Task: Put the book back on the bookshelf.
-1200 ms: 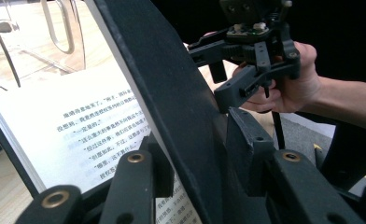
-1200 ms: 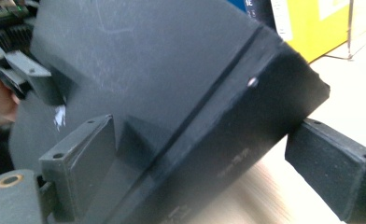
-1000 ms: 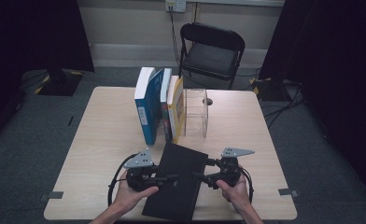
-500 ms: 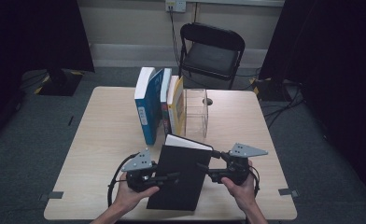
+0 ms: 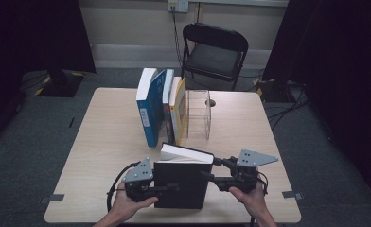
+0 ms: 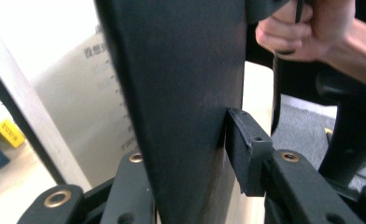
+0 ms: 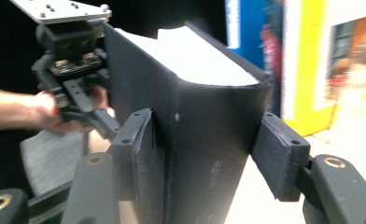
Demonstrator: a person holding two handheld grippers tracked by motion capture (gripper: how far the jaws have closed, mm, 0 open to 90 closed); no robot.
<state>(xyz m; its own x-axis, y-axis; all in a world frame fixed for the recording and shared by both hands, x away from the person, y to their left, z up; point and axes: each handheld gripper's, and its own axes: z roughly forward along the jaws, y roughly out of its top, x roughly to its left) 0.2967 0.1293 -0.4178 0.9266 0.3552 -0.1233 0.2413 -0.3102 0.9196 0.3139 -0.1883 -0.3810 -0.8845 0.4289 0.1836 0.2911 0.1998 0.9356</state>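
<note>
Two grippers on one black book

From above, we see the black book (image 5: 181, 184) tilted up at the table's (image 5: 103, 132) near edge, between left gripper (image 5: 167, 190) and right gripper (image 5: 211, 176).

Our left gripper view shows pads pinching the cover.

Our right gripper view shows jaws that have just been closing, straddling the spine, one pad touching, the other slightly off.
</note>
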